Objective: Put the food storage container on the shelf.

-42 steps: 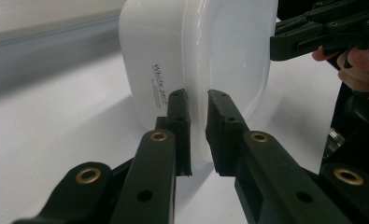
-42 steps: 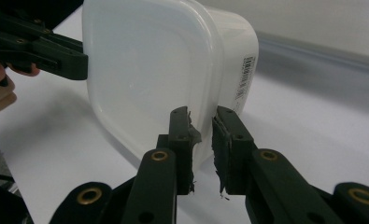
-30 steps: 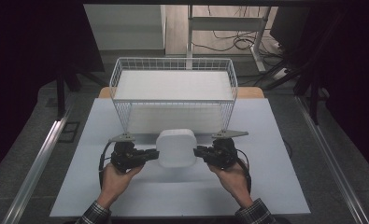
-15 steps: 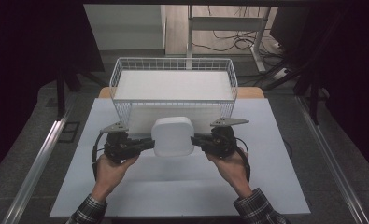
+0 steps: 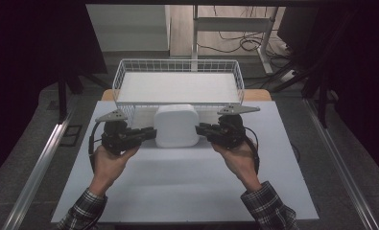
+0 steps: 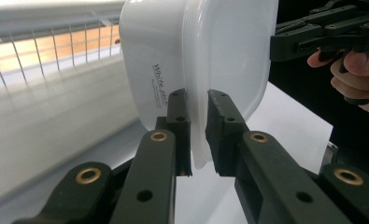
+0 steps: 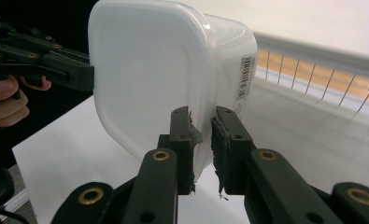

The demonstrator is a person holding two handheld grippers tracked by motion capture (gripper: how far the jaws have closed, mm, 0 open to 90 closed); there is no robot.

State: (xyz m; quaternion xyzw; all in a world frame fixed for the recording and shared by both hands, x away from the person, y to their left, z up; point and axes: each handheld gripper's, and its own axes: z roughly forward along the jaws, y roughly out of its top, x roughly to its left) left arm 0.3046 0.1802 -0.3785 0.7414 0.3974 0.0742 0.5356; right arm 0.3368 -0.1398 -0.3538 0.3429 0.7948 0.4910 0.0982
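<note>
Since the earlier frames the white lidded container [image 5: 177, 125] had come up off the white tabletop [image 5: 177, 191] and travelled toward the wire basket [image 5: 177, 72], carried between the two hands; a second before it had sat lower and nearer the person, and by this moment it hung in front of the basket's near wall, overlapping it in the high view. The left gripper [image 5: 151, 132] was clenched on the container's left rim, and in the left gripper view its jaws pinched the thin lip of the lid with the tub's body on one side. The right gripper [image 5: 201, 129] gripped the opposite rim in the same way, its jaws nipping the edge in the right gripper view, where a barcode label [image 7: 242, 79] showed on the tub's side. The container was held level between the grippers, clear of the table, its shadow falling on the surface below. This rise probably meant the lift was well under way and the load was headed for the basket; the container had yet to clear the near wire wall, so further height seemed needed before moving forward. Both grips were thin pinches on a lip, so an uneven pull by either hand might have tilted the tub or slipped an edge.
</note>
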